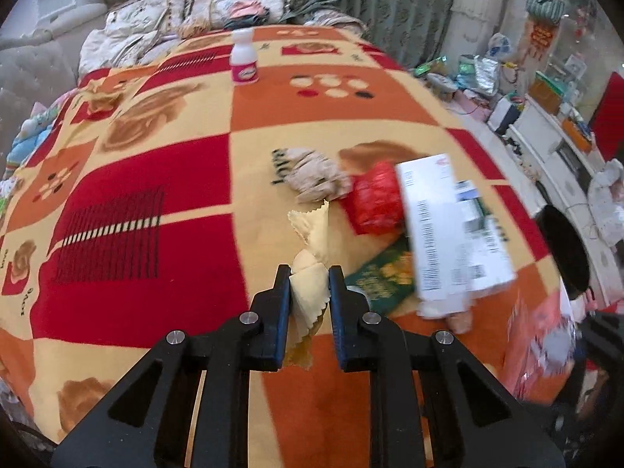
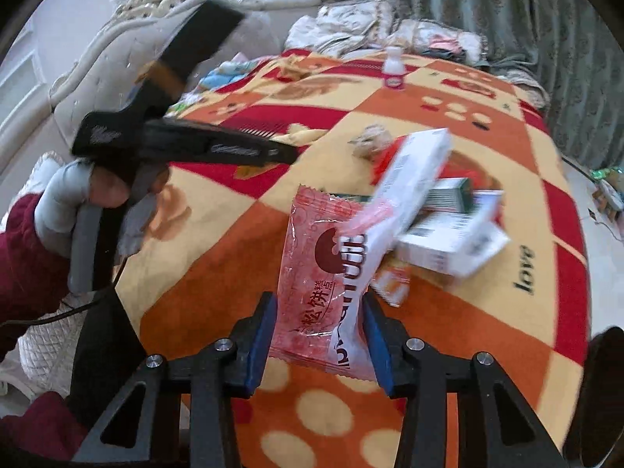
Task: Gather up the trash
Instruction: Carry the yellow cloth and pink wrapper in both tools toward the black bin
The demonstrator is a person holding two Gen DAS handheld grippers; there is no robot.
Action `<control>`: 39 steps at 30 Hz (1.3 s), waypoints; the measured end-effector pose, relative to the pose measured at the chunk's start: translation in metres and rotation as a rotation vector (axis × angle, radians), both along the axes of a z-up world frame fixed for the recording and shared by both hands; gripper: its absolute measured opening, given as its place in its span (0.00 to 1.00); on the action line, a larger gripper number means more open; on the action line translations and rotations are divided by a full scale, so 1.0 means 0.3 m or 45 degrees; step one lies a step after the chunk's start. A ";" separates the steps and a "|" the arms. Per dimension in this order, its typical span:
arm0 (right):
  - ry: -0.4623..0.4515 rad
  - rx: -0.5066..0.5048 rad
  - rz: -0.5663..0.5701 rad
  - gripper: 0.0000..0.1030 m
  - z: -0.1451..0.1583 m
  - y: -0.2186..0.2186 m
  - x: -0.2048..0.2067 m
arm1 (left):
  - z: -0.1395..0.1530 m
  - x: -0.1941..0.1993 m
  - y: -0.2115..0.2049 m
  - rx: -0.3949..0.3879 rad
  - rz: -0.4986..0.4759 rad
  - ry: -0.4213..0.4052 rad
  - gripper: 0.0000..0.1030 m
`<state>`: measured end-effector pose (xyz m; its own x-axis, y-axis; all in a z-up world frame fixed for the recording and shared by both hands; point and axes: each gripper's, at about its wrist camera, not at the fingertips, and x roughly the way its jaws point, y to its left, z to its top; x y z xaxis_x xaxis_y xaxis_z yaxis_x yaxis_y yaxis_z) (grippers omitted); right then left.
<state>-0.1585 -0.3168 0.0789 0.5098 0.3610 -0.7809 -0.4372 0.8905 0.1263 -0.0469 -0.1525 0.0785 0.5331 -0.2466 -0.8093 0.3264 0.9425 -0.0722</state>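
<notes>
The left gripper (image 1: 310,273) is pinching a pale yellow wrapper (image 1: 312,241) with zigzag-cut edges, its jaws drawn narrow on the crumpled middle while the loose end is fanning out above the fingertips. The right gripper (image 2: 319,308) is clamping a pink snack wrapper (image 2: 308,257) together with a white printed packet (image 2: 353,273), both hanging between the blue pads. All three look feather-light, thin and crinkly, probably slick plastic film; a pinch across a bunched fold is likely holding better than one on a flat edge, and the doubled pair on the right seems the likelier to slide.

Taking the white carton (image 1: 448,230) as landmark: a red foil wrapper (image 1: 376,202) is lying just beside it on the left, a crumpled beige paper wad (image 1: 312,175) is sitting beyond that, and a green printed box (image 1: 384,277) is peeking out underneath. These stiff cartons will probably want a grip across their narrow sides. A white bottle (image 1: 244,60) is standing upright far behind the carton on the patterned blanket (image 1: 156,179).

To the carton's right, off the blanket's edge, a dark round bin (image 1: 565,249) is showing; its inside is too dark to read.
</notes>
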 end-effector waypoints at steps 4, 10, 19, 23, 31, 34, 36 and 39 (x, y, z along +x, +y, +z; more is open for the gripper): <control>-0.035 0.005 -0.091 0.42 0.039 -0.100 -0.029 | 0.046 -0.040 -0.064 -0.025 -0.056 -0.018 0.16; -0.059 0.008 -0.224 0.42 0.064 -0.250 -0.048 | 0.085 -0.080 -0.200 -0.060 -0.143 -0.016 0.16; -0.087 -0.008 -0.425 0.42 0.088 -0.493 -0.057 | 0.145 -0.133 -0.480 -0.107 -0.327 -0.027 0.16; -0.090 -0.011 -0.516 0.42 0.091 -0.608 -0.072 | 0.155 -0.146 -0.616 -0.111 -0.408 -0.026 0.16; -0.053 -0.031 -0.692 0.42 0.054 -0.833 -0.104 | 0.116 -0.141 -0.856 -0.133 -0.531 0.048 0.16; -0.030 -0.031 -0.743 0.42 0.033 -0.901 -0.116 | 0.098 -0.140 -0.934 -0.139 -0.571 0.076 0.16; -0.012 -0.031 -0.784 0.42 0.012 -0.953 -0.121 | 0.085 -0.142 -0.992 -0.139 -0.600 0.092 0.16; 0.006 -0.017 -0.831 0.42 -0.011 -1.006 -0.131 | 0.064 -0.142 -1.061 -0.142 -0.630 0.118 0.16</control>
<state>-0.1978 -0.6188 0.0756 0.6173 -0.0315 -0.7861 0.1948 0.9742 0.1140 -0.0894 -0.4707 0.0978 0.2583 -0.5387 -0.8020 0.7190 0.6616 -0.2129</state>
